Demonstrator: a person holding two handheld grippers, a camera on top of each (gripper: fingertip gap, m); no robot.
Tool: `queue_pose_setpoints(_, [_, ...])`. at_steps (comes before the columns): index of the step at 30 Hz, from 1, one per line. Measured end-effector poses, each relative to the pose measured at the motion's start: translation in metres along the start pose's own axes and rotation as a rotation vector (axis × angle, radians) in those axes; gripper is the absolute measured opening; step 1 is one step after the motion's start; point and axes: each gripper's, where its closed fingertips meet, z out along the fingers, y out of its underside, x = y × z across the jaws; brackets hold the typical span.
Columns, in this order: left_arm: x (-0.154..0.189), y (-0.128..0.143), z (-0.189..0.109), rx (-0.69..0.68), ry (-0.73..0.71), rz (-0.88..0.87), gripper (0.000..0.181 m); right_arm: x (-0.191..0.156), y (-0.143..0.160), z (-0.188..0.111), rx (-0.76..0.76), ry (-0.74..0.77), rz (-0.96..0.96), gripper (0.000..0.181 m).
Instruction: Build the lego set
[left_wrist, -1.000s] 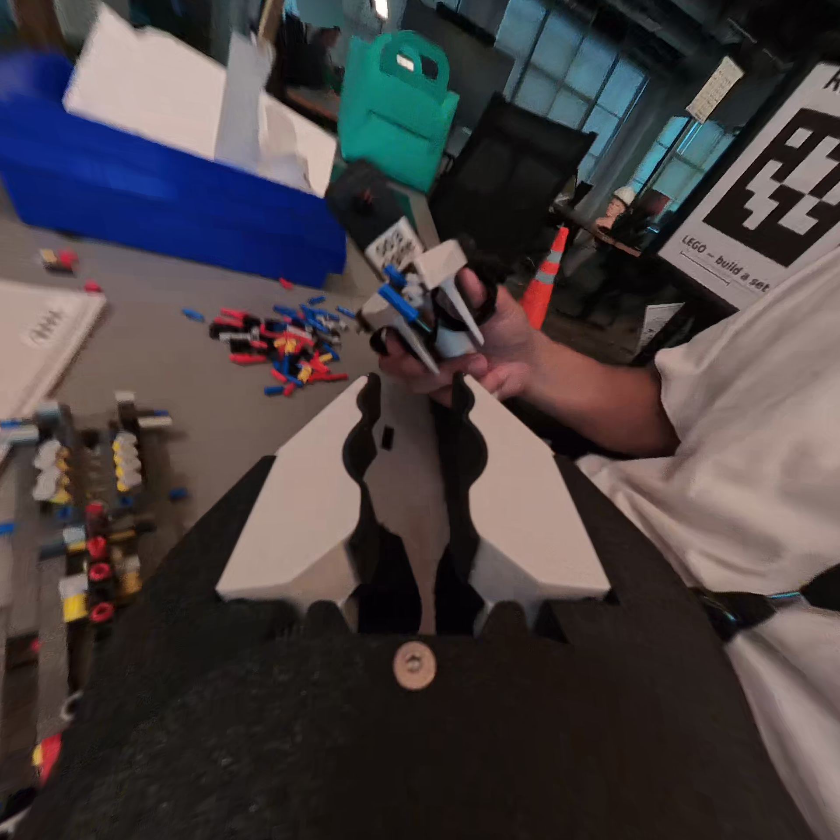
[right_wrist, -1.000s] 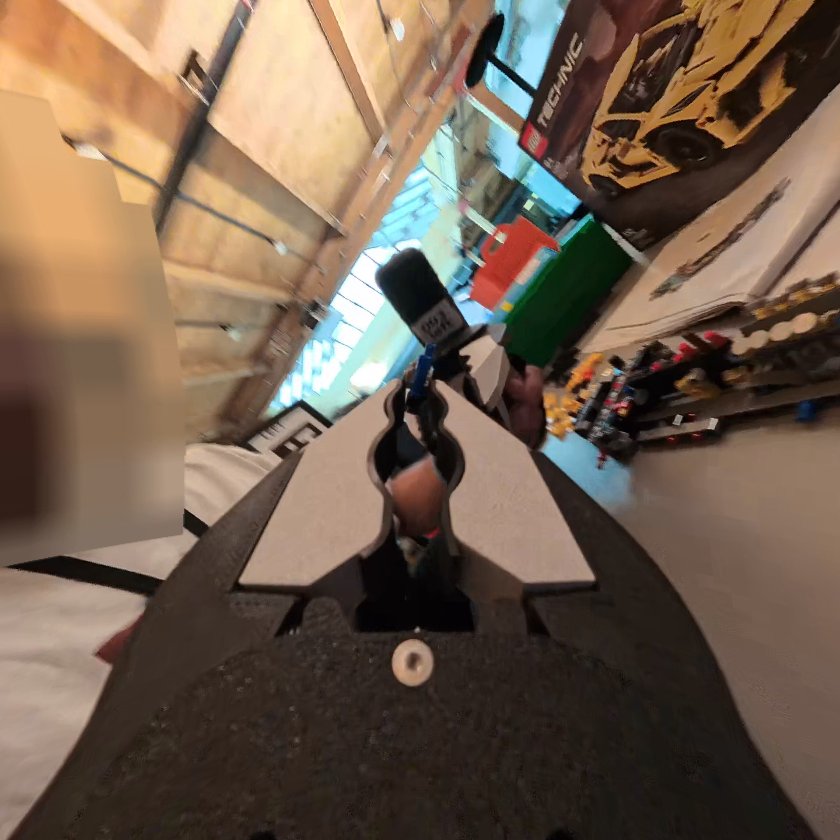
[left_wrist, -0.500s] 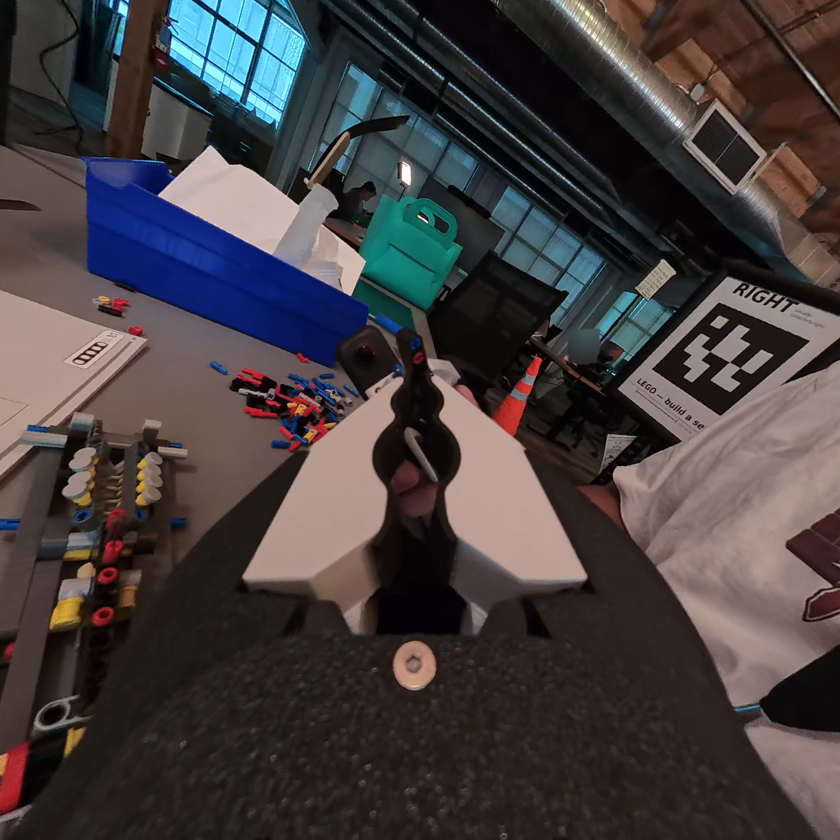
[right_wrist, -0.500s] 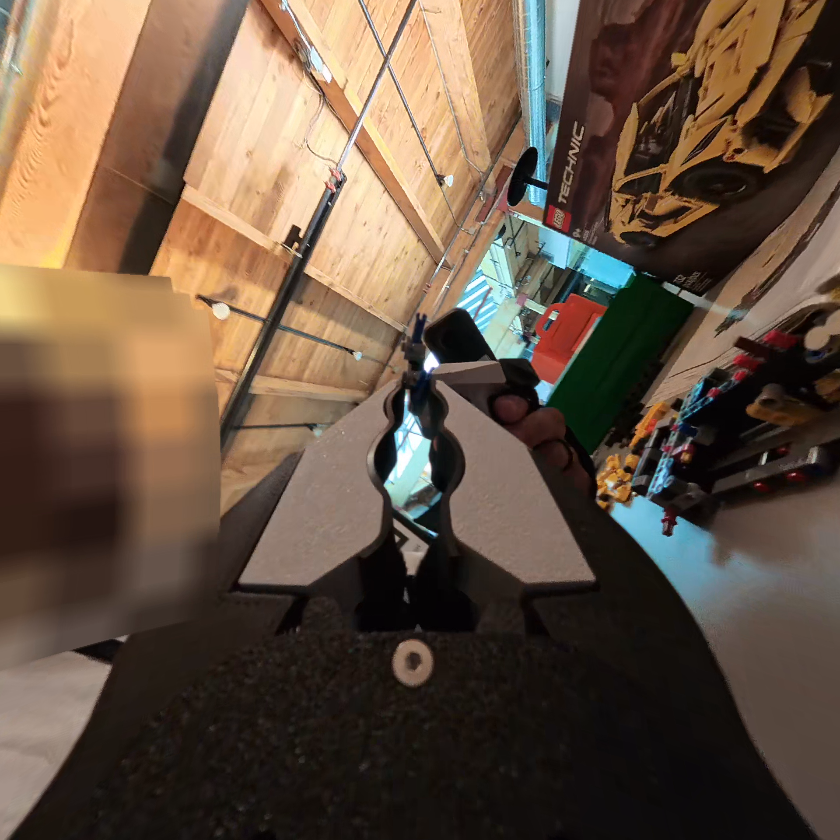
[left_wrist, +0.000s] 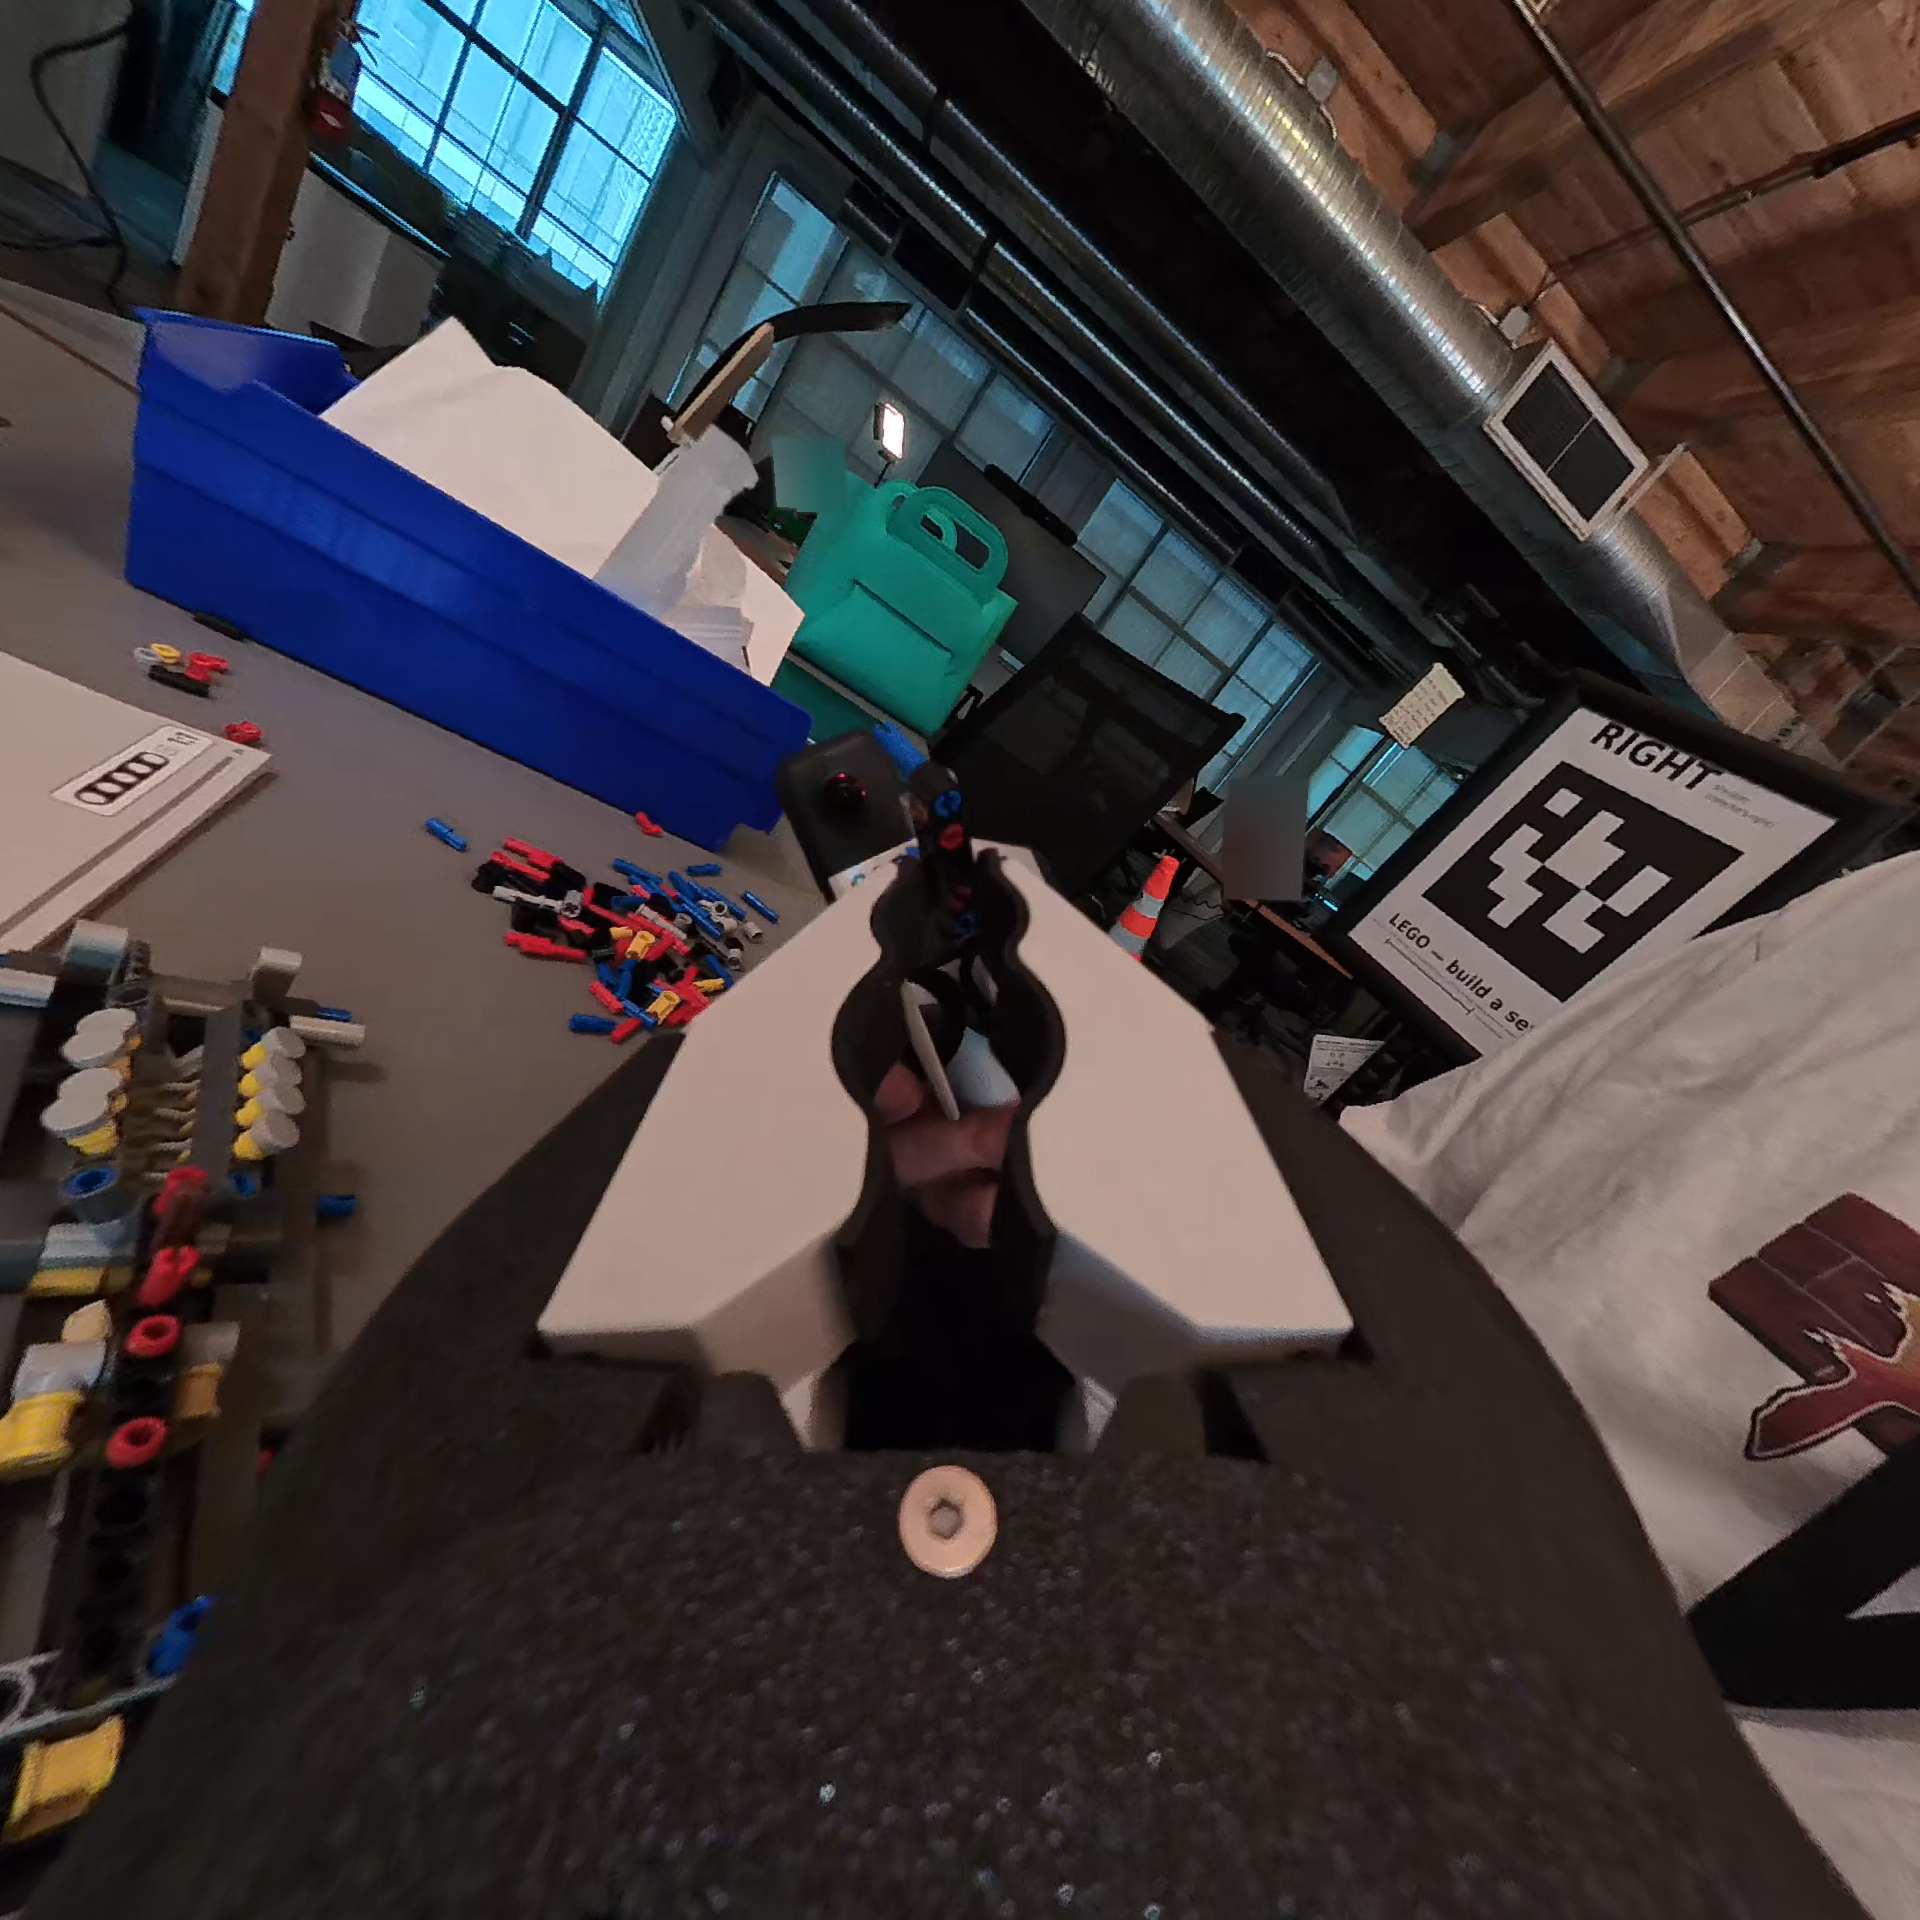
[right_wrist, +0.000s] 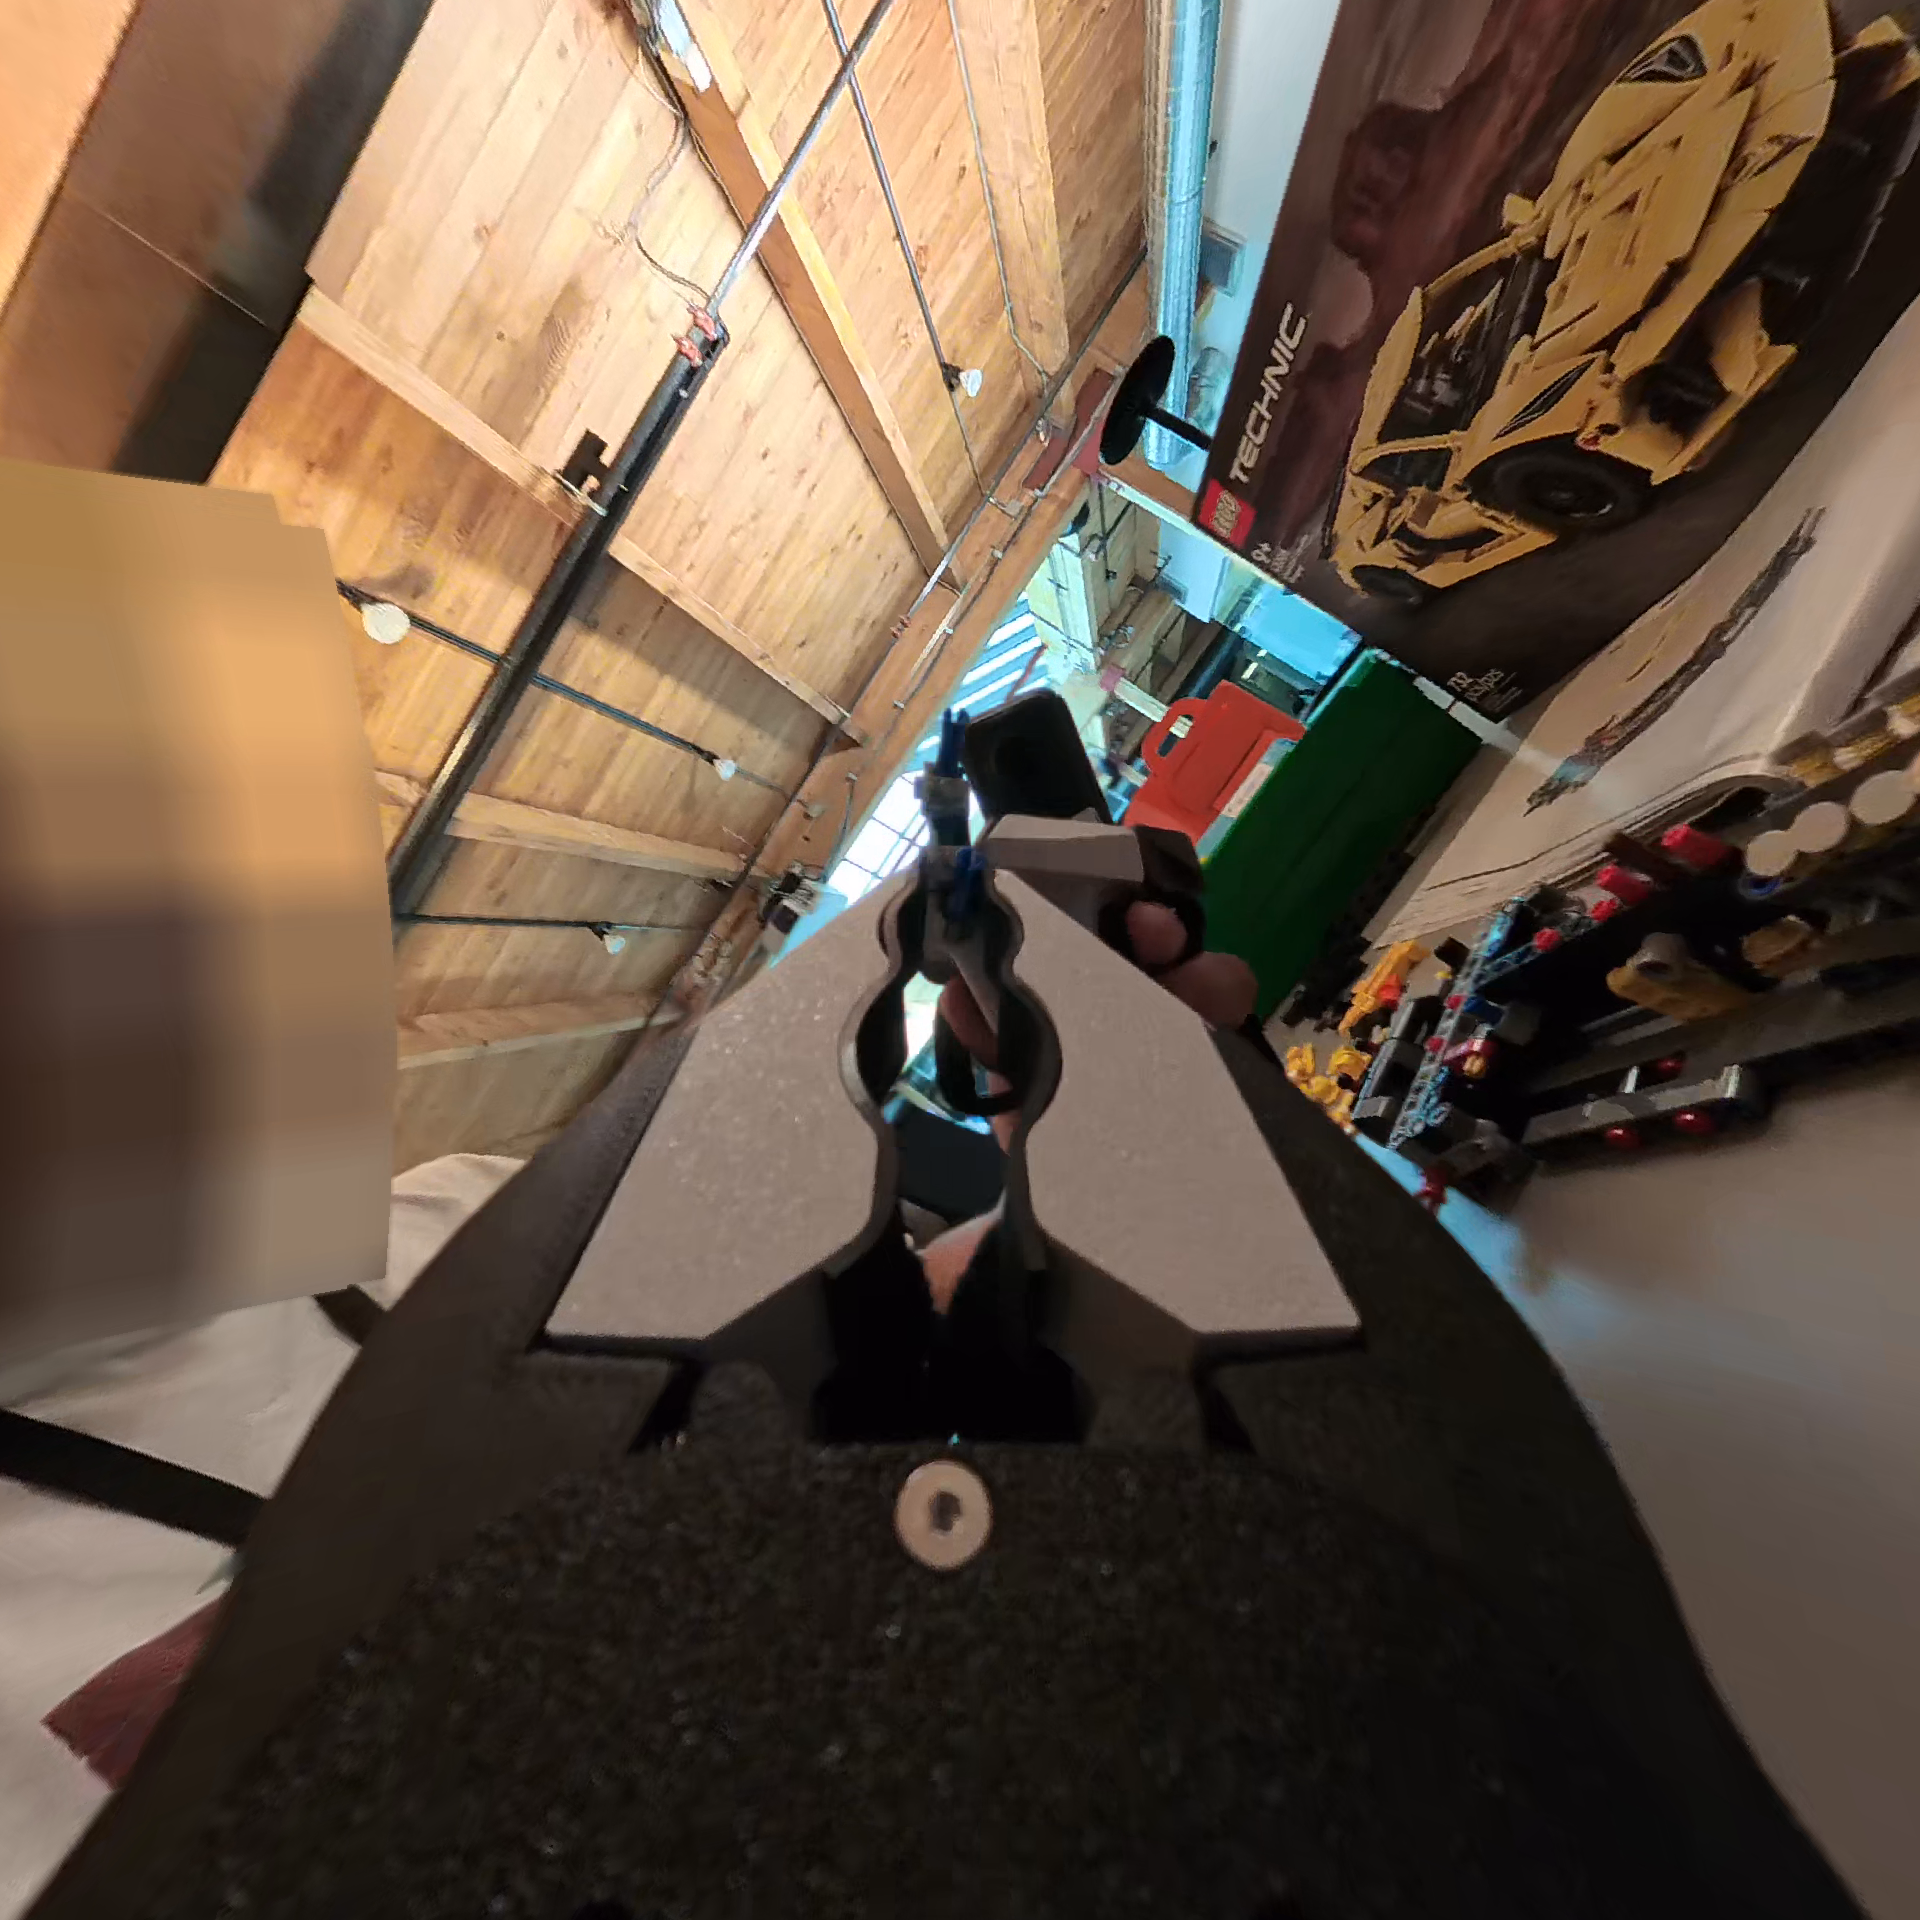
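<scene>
My left gripper (left_wrist: 951, 883) is shut on a small black beam piece with blue and red pins (left_wrist: 945, 821), held in the air above the table. My right gripper (right_wrist: 951, 894) is shut on the same piece (right_wrist: 945, 800), which shows grey and blue there, from the opposite side. The two grippers meet tip to tip; the left one's finger (right_wrist: 1060, 852) shows just right of the piece, and the right gripper's black camera body (left_wrist: 842, 821) shows behind it. The partly built chassis (left_wrist: 156, 1195) lies on the grey table at the left and also shows in the right wrist view (right_wrist: 1662, 987).
A pile of loose red, blue and black pins (left_wrist: 634, 935) lies mid-table. A blue bin with white paper (left_wrist: 416, 603) stands behind it. An instruction booklet (left_wrist: 104, 790) lies at the left. The set's box (right_wrist: 1507, 312) stands behind the chassis. The person's white shirt (left_wrist: 1610, 1143) is close at the right. Only a small space, under 4 cm, lies between the two pairs of fingers.
My left gripper was open a second ago and has shut on the piece held by the right gripper. Both grippers have tilted upward and hold steady over the last half second.
</scene>
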Motion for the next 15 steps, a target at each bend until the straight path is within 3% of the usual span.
queue_pose_setpoints(6, [-0.005, 0.002, 0.000, -0.008, -0.016, -0.034, 0.006, 0.006, 0.000, -0.001, -0.006, 0.047, -0.054, 0.007])
queue_pose_setpoints(9, [-0.005, 0.003, 0.000, -0.009, 0.000, -0.063, 0.019, 0.010, 0.000, -0.002, -0.016, 0.094, -0.093, 0.007])
queue_pose_setpoints(11, [-0.010, 0.003, -0.001, -0.010, -0.028, -0.063, 0.006, 0.010, 0.001, -0.001, -0.018, 0.094, -0.095, 0.007])
queue_pose_setpoints(15, [-0.013, 0.004, -0.002, -0.014, -0.039, -0.079, 0.006, 0.013, 0.002, -0.001, -0.025, 0.110, -0.092, 0.007])
